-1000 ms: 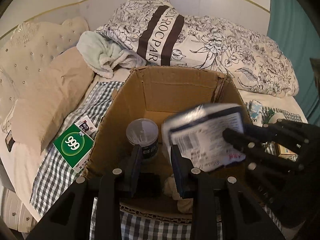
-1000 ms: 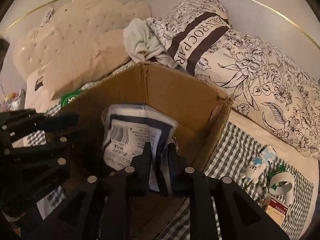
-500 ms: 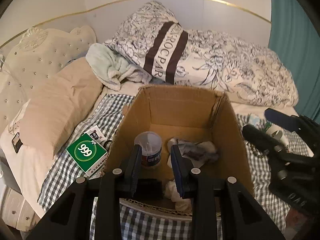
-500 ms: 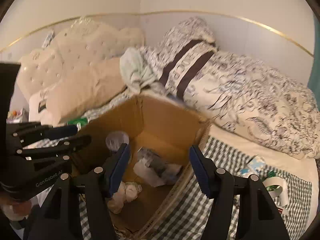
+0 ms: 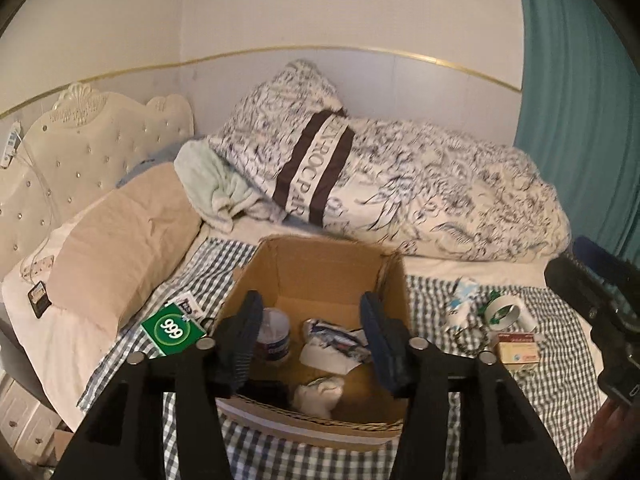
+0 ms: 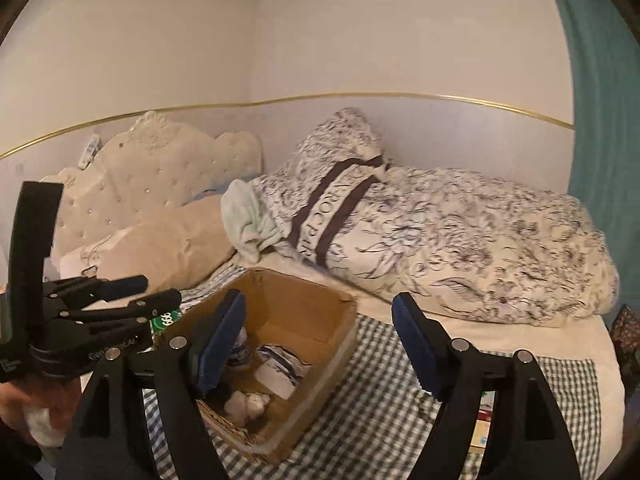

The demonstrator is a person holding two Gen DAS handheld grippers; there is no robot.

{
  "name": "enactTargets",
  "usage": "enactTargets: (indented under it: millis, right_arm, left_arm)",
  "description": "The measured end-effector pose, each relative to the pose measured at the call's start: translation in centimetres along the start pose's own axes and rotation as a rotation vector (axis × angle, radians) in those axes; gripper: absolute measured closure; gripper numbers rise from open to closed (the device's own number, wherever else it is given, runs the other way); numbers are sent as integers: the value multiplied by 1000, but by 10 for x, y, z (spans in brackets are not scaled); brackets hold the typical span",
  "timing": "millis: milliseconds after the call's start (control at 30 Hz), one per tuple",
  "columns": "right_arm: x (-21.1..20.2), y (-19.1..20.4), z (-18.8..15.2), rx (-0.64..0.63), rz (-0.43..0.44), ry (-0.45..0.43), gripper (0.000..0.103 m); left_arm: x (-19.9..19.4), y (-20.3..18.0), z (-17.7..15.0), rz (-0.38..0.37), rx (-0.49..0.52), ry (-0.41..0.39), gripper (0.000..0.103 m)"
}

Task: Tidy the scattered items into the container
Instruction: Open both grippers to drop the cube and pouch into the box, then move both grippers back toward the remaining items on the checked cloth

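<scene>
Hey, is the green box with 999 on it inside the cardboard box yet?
No, the green 999 box lies on the checked blanket, outside the cardboard box, by its left wall.

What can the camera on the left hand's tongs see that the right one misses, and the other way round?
Only the left view shows the items lying right of the cardboard box: a tape roll, a small red-and-cream carton and a blue-and-white packet. It also shows the whole green 999 pack.

Only the right view shows a hand gripping the left tongs.

Both show the box, the plastic jar and crumpled packet inside it, the checked cloth and the floral duvet. Both pairs of tongs are opening, with nothing between them.
</scene>
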State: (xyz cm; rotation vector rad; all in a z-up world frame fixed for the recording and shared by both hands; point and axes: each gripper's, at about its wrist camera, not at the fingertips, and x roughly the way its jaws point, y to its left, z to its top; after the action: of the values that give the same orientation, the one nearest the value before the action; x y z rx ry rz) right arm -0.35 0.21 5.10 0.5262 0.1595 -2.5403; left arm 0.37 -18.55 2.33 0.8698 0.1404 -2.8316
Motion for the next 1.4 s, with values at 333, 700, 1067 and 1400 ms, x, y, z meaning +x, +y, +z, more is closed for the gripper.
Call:
enactTargets:
  millis: [333, 700, 1067, 1400]
  right_arm:
    - [-41, -49, -21, 57, -72, -9, 17]
    - [-87, -101, -27, 115, -141, -44, 0]
    - [-116, -147, -36, 158, -264, -45, 0]
    - [-114, -172, -43, 186, -313, 6, 0]
  left_arm:
    - [-25, -46, -1, -75, 23, -54, 8]
    - [-44, -85, 4, -96, 73, -106, 0]
    - [-42, -131, -2, -53, 187, -157, 0]
    - [-11, -158, -6, -115, 207, -84, 0]
